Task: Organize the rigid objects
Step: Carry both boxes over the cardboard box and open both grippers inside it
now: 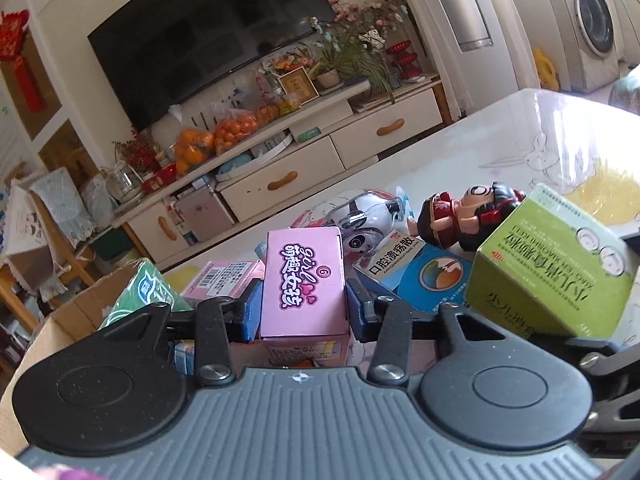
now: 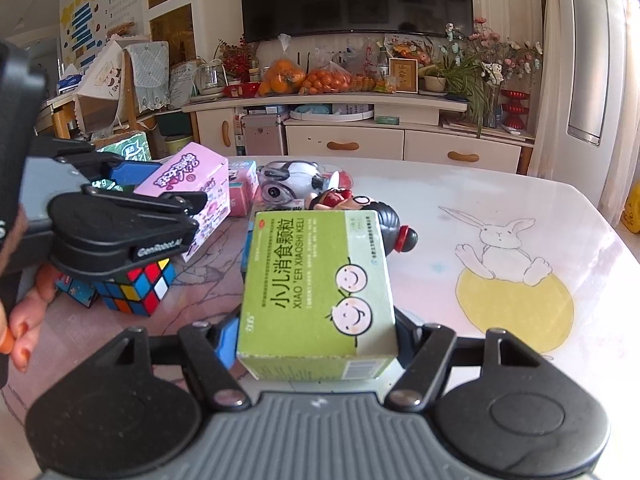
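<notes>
- Left gripper (image 1: 304, 306), low centre of its own view, is clamped on the sides of an upright pink cardboard box with purple lettering (image 1: 303, 284), probably so it lifts clear of the clutter.
- Right gripper (image 2: 316, 346), bottom centre of its view, pinches a green cardboard medicine box with smiley faces (image 2: 320, 284), held flat, label up.
- Both boxes look crisp and undented; the multicoloured puzzle cube (image 2: 138, 288) sits left on the glossy rabbit-print table (image 2: 520, 240).

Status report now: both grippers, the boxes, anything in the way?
Left gripper shut on pink box. Right gripper shut on green box. Doll, cube and other boxes crowd the table ahead.
</notes>
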{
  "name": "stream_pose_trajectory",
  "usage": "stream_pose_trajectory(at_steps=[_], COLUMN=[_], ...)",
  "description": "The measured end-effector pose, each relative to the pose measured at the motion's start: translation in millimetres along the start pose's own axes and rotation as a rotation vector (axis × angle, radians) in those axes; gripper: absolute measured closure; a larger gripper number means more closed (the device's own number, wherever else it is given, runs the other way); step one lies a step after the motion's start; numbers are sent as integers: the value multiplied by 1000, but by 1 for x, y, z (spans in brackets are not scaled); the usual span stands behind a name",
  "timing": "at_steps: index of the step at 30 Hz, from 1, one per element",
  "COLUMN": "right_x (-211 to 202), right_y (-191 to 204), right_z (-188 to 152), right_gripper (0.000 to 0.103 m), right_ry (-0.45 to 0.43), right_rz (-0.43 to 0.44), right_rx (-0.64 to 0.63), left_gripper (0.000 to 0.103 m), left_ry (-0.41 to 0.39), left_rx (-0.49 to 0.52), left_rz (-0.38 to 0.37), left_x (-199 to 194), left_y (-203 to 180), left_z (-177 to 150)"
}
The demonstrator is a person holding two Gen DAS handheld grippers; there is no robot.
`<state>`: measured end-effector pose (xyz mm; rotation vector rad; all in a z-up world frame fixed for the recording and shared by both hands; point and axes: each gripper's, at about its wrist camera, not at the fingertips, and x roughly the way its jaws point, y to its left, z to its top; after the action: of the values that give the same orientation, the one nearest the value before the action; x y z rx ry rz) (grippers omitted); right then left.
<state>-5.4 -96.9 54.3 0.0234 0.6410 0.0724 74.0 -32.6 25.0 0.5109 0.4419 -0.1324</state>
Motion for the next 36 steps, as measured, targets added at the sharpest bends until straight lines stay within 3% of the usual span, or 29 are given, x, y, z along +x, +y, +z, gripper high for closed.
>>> stream_pose_trajectory(at_steps=[9,19,29,36], right_x=[-7,-15,-22,-32], right_y=[2,9,32,62], right_z=[-5,-6,-2,6], right_gripper=[33,33,33,33], right_ry=[-4,-16,-26,-53], right_rz=[-14,-41,-83,-56], right_rx=[5,1,-48,-81], left_gripper=[49,50,50,50], left_ry=[37,77,46,23], left_rx=[-163,-287,-363,-425], left_rz=[-100,-217,-254,-265], left_x=[-39,-55,-82,-101], left_y=[23,48,81,116], left_z=[-2,-13,-13,-18])
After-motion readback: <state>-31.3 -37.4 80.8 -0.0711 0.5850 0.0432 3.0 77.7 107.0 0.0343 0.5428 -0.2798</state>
